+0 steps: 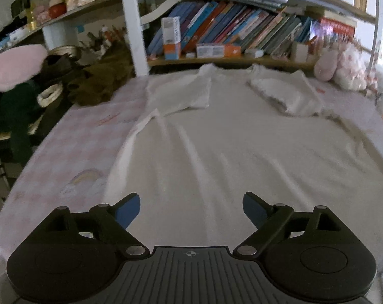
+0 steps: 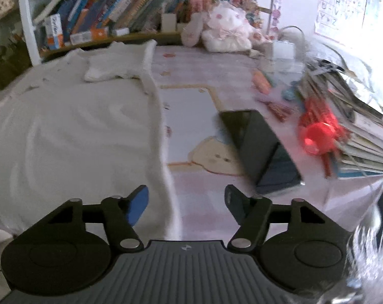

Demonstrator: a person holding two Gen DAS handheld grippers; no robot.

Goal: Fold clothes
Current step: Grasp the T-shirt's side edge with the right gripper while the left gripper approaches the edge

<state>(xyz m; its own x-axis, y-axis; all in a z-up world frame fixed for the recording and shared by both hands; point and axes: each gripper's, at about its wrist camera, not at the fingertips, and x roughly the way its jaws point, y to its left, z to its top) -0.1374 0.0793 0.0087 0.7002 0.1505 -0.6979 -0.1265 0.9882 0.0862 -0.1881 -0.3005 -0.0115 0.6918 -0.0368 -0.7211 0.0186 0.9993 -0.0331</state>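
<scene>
A white T-shirt (image 1: pixel 216 136) lies spread flat on the pink tablecloth, collar toward the bookshelf, both sleeves (image 1: pixel 181 93) folded in over its body. My left gripper (image 1: pixel 191 210) hovers over the shirt's near hem, jaws wide apart, only cloth showing below them. In the right wrist view the same shirt (image 2: pixel 72 131) fills the left half, its right side edge (image 2: pixel 163 136) running toward me. My right gripper (image 2: pixel 186 204) stands open above that edge near the hem; the edge lies between its blue pads (image 2: pixel 138 205), which do not press on it.
A black tablet or phone case (image 2: pixel 257 147) lies right of the shirt. Stacked books and a red toy (image 2: pixel 318 134) crowd the right side. A bookshelf (image 1: pixel 232 33) and pink plush toys (image 2: pixel 224 30) line the far edge. Dark bags and a pink cushion (image 1: pixel 16 63) sit at left.
</scene>
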